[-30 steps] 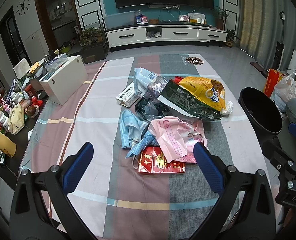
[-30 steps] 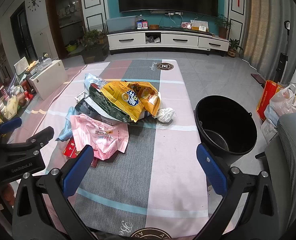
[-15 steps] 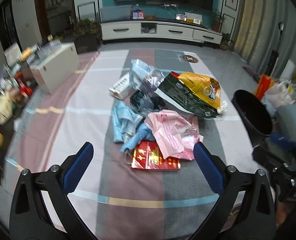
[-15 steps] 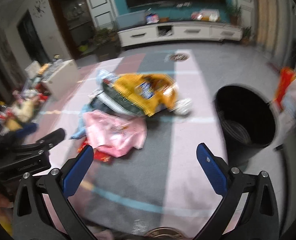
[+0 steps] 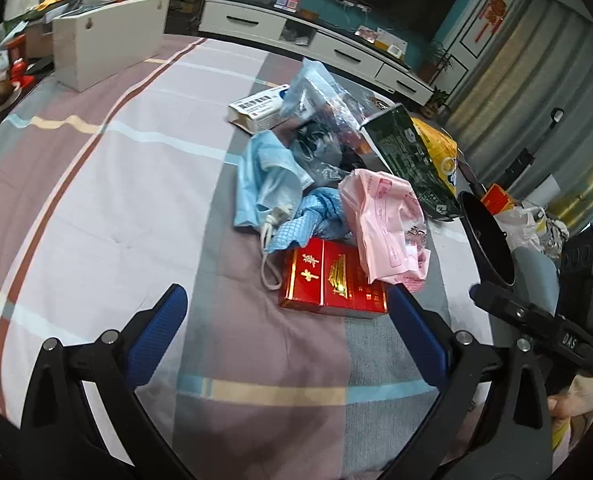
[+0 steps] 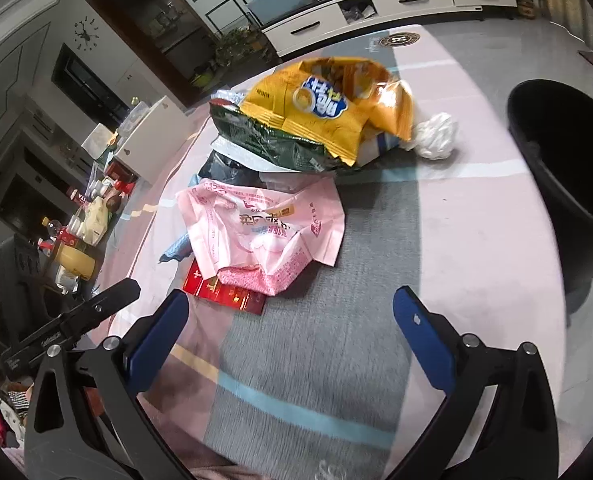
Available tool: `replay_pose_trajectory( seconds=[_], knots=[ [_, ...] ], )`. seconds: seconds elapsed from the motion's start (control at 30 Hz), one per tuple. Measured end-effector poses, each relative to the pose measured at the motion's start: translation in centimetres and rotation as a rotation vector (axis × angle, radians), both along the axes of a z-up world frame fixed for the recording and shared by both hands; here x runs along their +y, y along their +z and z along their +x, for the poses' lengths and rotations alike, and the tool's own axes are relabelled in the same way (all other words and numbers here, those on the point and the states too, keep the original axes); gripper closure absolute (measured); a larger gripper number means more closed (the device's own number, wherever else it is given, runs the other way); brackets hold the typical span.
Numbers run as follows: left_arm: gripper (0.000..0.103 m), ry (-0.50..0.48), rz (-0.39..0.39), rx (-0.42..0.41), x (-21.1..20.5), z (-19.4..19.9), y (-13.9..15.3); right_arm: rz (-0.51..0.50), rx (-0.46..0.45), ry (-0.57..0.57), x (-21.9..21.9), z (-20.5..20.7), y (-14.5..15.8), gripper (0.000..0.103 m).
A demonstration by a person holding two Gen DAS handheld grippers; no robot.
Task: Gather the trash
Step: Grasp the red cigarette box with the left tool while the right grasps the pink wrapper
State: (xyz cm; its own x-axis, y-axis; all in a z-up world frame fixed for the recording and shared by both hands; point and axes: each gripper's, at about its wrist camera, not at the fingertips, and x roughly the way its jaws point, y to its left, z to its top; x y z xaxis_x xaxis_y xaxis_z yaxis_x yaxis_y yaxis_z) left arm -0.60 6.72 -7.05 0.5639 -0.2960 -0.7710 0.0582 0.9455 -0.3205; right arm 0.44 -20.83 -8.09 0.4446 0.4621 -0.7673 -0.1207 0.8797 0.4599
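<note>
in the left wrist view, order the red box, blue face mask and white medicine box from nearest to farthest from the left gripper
1. red box, just ahead of the open left gripper, toward its right finger
2. blue face mask, beyond it, left of centre
3. white medicine box, farthest, at the pile's back

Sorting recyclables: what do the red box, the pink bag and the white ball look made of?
The flat red box: glossy printed cardboard, likely, with gold foil marks and crisp edges. The crumpled pink bag: thin printed plastic film, creased and shiny. The white crumpled ball: probably tissue paper, matte.
</note>
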Motion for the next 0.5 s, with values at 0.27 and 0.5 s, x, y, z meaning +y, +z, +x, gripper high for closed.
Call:
replay_pose_trajectory(
  seconds=[0.27,0.5],
  knots=[
    [0.011,-0.027,0.034,0.025,-2.1,2.4,-2.5,0.031,-0.064,0.036,1.1,3.5,-1.5,0.026],
    [0.032,-0.065,0.043,0.053,-3.0,3.7,-3.9,0.002,-0.106,0.091,2.9,5.3,-2.4,0.048]
  ],
)
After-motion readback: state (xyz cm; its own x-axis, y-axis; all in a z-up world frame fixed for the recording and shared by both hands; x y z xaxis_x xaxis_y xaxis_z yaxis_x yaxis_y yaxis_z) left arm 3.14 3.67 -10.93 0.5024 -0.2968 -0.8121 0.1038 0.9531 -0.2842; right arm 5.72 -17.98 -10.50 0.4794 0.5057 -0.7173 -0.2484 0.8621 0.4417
